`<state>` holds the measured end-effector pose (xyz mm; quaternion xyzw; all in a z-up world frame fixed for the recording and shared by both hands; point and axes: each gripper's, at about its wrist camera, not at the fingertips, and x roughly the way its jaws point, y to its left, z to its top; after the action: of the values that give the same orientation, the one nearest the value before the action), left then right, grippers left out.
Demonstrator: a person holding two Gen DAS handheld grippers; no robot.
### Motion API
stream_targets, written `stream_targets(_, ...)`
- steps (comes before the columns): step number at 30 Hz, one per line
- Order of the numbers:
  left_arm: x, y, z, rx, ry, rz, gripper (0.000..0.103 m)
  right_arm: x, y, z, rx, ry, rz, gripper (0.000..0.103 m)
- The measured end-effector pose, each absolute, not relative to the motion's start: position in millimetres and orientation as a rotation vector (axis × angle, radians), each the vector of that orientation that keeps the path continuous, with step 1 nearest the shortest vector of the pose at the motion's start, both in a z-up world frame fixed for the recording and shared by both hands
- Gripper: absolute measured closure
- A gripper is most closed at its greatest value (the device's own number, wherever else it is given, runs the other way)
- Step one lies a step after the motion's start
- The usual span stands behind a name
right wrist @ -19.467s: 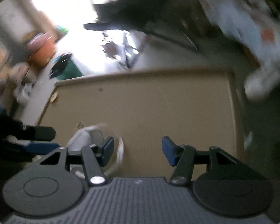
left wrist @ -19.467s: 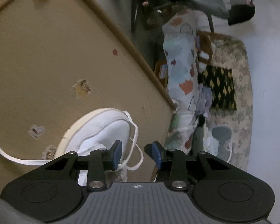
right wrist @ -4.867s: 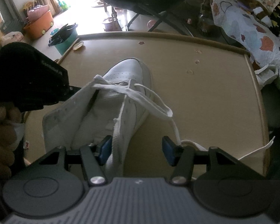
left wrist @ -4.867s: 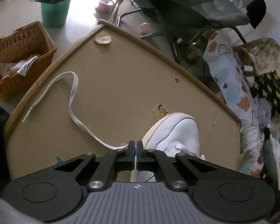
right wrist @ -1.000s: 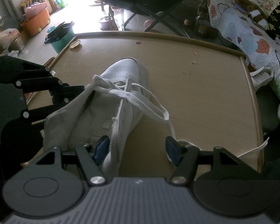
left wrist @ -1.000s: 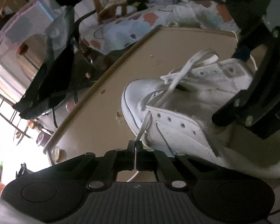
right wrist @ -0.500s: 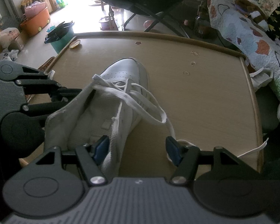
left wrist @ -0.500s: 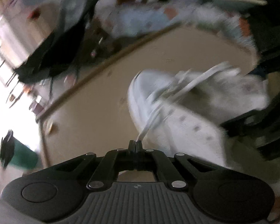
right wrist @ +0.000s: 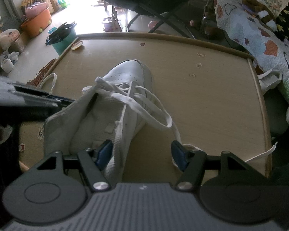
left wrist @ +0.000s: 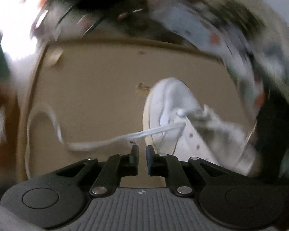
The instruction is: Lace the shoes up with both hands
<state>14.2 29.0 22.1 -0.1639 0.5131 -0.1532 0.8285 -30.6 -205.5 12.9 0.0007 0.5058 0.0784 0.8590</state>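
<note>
Lace [left wrist: 109,141] loop left-view, shoe [right wrist: 125,96] opening right-view

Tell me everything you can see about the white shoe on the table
The shoe is a white high-top, leather-looking with a perforated toe, standing upright on the tan table, toe pointing away. Its collar gapes open, showing the padded lining. A flat white lace is threaded through the lower eyelets only, with loose ends trailing onto the table on both sides. The right gripper straddles the collar's edge, jaws wide.
</note>
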Motion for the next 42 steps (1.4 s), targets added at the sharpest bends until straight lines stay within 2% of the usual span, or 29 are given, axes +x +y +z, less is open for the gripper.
stream_targets(2, 13, 51, 12, -0.642, 1.126, -0.242, 0.083, -31, -205, 13, 0.002, 1.062, 0.165, 0.037)
stream_targets(4, 3, 68, -2, -0.938, 1.117, -0.169, 0.067, -31, -205, 13, 0.001, 1.062, 0.165, 0.037)
stream_targets(5, -4, 73, -10, -1.072, 1.103, -0.119, 0.054, -31, -205, 13, 0.001, 1.062, 0.165, 0.037)
stream_targets(9, -24, 81, -35, -1.395, 1.034, 0.054, 0.051, -31, -204, 13, 0.001, 1.061, 0.165, 0.037)
stream_targets(14, -37, 75, -55, -1.602, 0.982, 0.115, 0.051, -31, -204, 12, 0.007, 1.062, 0.164, 0.037)
stream_targets(20, -39, 66, -70, -1.712, 0.941, 0.185, 0.051, -31, -205, 13, 0.01, 1.061, 0.165, 0.036)
stream_targets(26, -51, 58, -77, -1.864, 0.861, 0.245, 0.056, -30, -207, 13, 0.012, 1.062, 0.161, 0.033)
stream_targets(28, -50, 53, -77, -1.885, 0.847, 0.243, 0.067, -29, -207, 12, 0.012, 1.061, 0.16, 0.032)
stream_targets(29, -49, 51, -78, -1.894, 0.842, 0.24, 0.075, -29, -206, 12, 0.011, 1.061, 0.16, 0.032)
stream_targets(32, -47, 35, -72, -1.896, 0.833, 0.223, 0.085, -29, -206, 10, 0.01, 1.06, 0.16, 0.032)
stream_targets(42, -38, -10, -55, -1.901, 0.779, 0.116, 0.088, -30, -207, 9, 0.0, 1.056, 0.159, 0.031)
